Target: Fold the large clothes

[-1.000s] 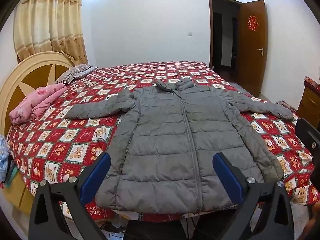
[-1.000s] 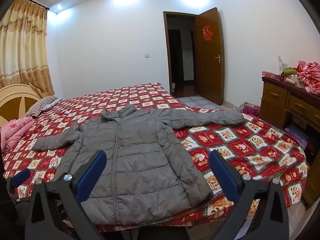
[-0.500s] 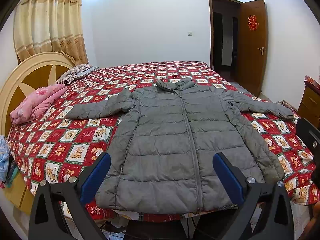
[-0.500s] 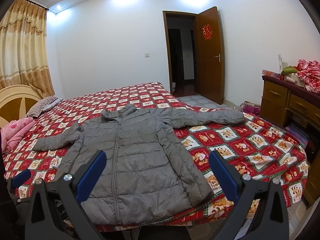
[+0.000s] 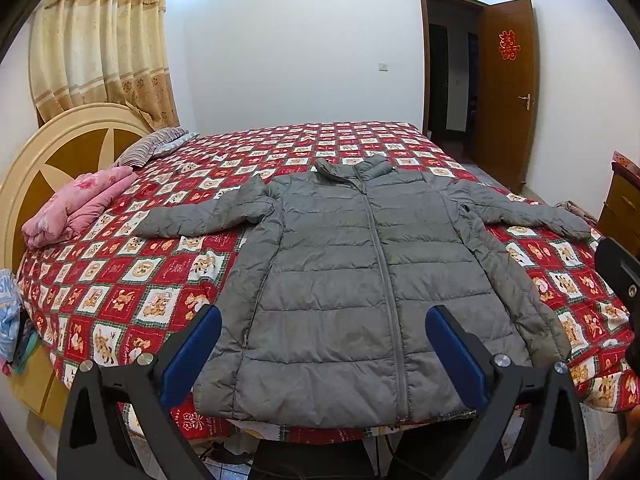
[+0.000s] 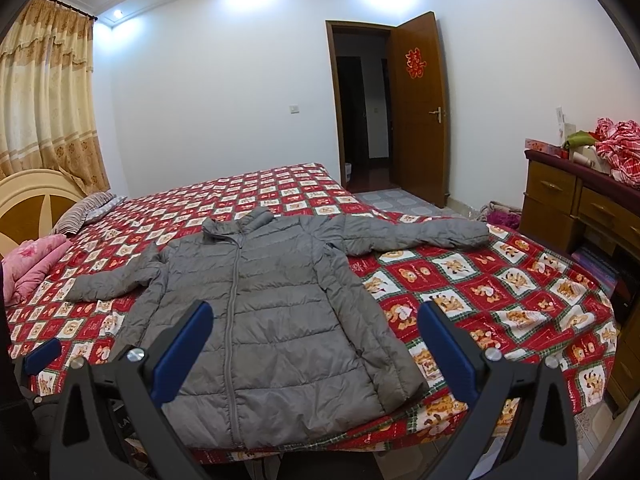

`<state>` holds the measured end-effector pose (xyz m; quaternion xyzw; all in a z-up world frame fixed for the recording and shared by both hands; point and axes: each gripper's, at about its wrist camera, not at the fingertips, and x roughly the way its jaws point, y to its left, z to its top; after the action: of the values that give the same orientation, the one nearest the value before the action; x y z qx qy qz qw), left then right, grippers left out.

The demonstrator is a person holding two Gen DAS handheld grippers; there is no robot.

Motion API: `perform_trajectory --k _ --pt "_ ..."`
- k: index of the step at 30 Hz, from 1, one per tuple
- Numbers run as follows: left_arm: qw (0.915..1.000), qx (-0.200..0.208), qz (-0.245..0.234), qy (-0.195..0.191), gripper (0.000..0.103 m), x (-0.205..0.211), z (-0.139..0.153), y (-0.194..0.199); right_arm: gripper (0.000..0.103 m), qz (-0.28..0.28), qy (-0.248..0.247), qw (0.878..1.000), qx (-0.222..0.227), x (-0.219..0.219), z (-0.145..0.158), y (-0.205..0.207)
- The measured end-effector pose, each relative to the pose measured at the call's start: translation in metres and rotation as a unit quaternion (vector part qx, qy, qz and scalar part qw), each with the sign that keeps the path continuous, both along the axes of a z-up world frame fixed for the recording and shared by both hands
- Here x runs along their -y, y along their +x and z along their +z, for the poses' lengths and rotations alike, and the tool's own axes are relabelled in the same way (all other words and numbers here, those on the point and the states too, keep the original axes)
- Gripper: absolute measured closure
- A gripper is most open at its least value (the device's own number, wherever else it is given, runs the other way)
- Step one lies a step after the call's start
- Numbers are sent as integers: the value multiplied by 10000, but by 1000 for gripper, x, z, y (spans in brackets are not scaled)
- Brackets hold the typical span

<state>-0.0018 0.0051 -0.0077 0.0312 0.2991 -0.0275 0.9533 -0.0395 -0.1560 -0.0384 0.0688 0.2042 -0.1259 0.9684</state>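
A grey padded jacket (image 5: 360, 272) lies flat, front up and zipped, on the bed with both sleeves spread out; it also shows in the right wrist view (image 6: 264, 312). Its hem lies at the near bed edge. My left gripper (image 5: 322, 332) is open and empty, held before the hem, apart from the jacket. My right gripper (image 6: 314, 328) is open and empty, held before the hem's right part. The left gripper's blue fingertip (image 6: 42, 354) shows at the left edge of the right wrist view.
The bed carries a red patterned cover (image 5: 132, 280). A pink folded quilt (image 5: 76, 204) and a striped pillow (image 5: 154, 146) lie by the round headboard (image 5: 36, 160). A wooden dresser (image 6: 580, 204) with clothes stands right. A brown door (image 6: 420, 108) stands open.
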Motion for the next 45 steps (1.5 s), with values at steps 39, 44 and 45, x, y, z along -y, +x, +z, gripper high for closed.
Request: perform_trajectory --k 39,44,45 --pt "10000 -46 23 29 1 2 -2 0 0 95 85 9998 -128 -6 -4 2" --pt "9999 -110 24 41 1 5 -8 4 0 140 160 9995 -240 0 -8 9" --pt "9999 -132 29 39 1 5 -10 6 0 144 183 9994 -268 1 -10 10"
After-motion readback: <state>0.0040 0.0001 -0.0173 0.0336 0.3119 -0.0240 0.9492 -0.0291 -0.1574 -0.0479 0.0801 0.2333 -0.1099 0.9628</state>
